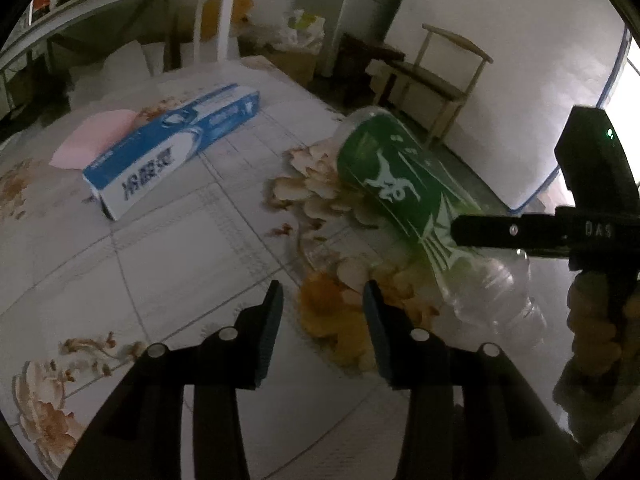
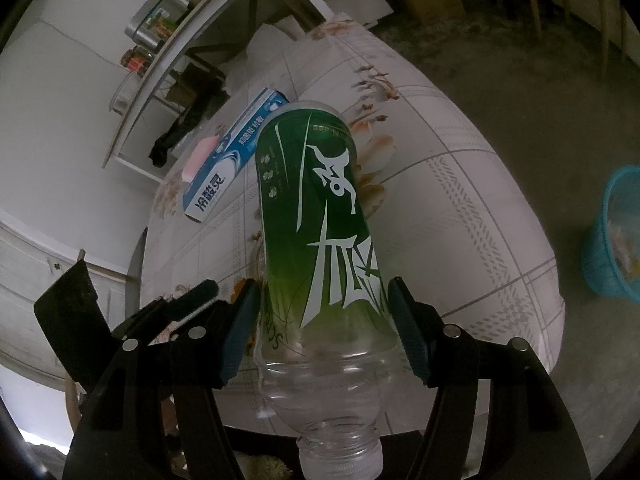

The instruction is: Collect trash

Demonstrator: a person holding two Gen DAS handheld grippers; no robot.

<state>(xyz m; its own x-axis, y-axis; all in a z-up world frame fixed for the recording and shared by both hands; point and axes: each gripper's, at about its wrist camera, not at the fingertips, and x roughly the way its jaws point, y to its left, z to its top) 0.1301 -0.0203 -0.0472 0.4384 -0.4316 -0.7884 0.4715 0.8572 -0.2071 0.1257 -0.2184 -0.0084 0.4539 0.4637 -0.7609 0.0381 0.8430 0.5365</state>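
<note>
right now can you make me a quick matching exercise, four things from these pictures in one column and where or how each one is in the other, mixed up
Things
1. plastic bottle
2. toothpaste box
3. pink pad
4. blue basket

Places or states
A. on the floor beside the table
B. between the right gripper fingers
C. flat on the tablecloth, partly under the box
D. lying on the table, blue and white

Pairs: 1-B, 2-D, 3-C, 4-A

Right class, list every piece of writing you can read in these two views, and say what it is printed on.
"冷酸灵": end of the blue and white toothpaste box.
"DAS": side of the black right gripper.
Large white brush characters on the green-labelled clear plastic bottle: too stylised to read.
Small print on box and bottle: blurred.
</note>
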